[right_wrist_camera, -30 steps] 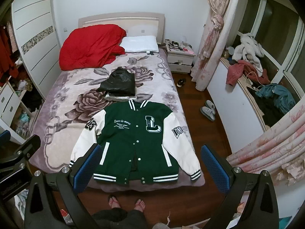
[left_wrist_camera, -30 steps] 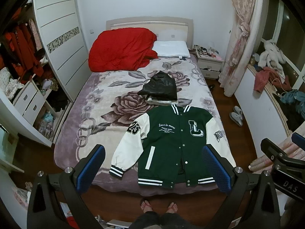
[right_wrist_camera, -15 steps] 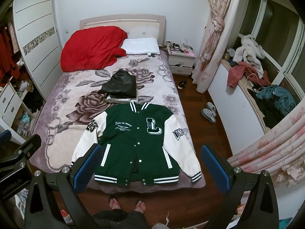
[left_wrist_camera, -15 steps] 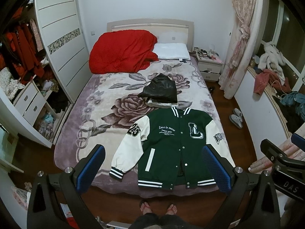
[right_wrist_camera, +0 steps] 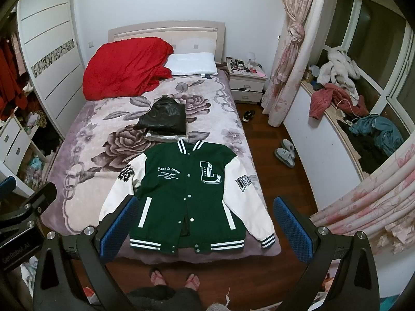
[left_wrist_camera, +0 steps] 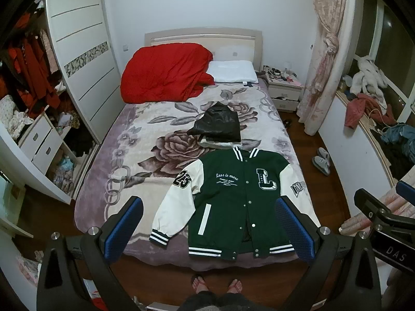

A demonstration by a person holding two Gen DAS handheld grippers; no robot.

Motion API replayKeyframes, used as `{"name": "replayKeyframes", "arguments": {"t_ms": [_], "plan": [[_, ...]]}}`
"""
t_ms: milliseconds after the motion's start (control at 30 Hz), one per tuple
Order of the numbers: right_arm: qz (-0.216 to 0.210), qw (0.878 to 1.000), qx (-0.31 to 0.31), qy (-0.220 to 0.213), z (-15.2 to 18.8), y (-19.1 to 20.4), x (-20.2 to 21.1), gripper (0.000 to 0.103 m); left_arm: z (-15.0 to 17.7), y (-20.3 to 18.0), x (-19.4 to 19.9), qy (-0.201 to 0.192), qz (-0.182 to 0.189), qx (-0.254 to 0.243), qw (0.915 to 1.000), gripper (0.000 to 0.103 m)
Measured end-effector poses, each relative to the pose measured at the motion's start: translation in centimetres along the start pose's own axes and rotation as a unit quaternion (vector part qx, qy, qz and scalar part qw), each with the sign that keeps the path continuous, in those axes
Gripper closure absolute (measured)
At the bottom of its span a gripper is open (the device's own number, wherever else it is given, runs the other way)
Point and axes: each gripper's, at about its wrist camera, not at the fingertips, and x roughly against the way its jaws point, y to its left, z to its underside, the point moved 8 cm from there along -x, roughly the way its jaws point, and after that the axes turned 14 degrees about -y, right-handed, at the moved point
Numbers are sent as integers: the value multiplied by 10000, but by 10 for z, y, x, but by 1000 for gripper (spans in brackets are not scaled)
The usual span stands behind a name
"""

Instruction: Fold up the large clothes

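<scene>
A green varsity jacket (left_wrist_camera: 233, 202) with white sleeves lies spread flat, front up, at the foot of the bed (left_wrist_camera: 129, 160); it also shows in the right wrist view (right_wrist_camera: 186, 194). A folded black garment (left_wrist_camera: 216, 127) sits on a folded white one just beyond its collar, also in the right wrist view (right_wrist_camera: 163, 120). My left gripper (left_wrist_camera: 208, 229) is open and empty, held high above the bed's foot. My right gripper (right_wrist_camera: 205, 226) is open and empty at the same height, to the right of the left one.
A red quilt (left_wrist_camera: 166, 73) and white pillow (left_wrist_camera: 233, 71) lie at the headboard. A wardrobe (left_wrist_camera: 80, 51) and open drawers stand left. A nightstand (right_wrist_camera: 246, 83), slippers (right_wrist_camera: 285, 153), curtain and a cluttered window ledge (right_wrist_camera: 337, 98) are right. The person's feet (left_wrist_camera: 218, 285) stand at the bed's foot.
Both grippers have risen or tilted slightly, so the bed and jacket sit a little lower in both views. The jacket has not moved. Both grippers stay open.
</scene>
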Motion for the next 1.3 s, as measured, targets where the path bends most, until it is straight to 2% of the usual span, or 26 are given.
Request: {"name": "replayKeyframes", "arguments": {"t_ms": [433,767,1300], "plan": [[-12,10000,-25,-19,-4,1,2,0,-4,-2,2,-22,10,5,10000,0],[-22,10000,-44,-35,-22,11,4,0,-5,-4,3,-38,7,-9,10000,0],[-39,10000,-59,-36,-17,6,6,0,-2,-7,6,-80,-15,-17,10000,0]]}}
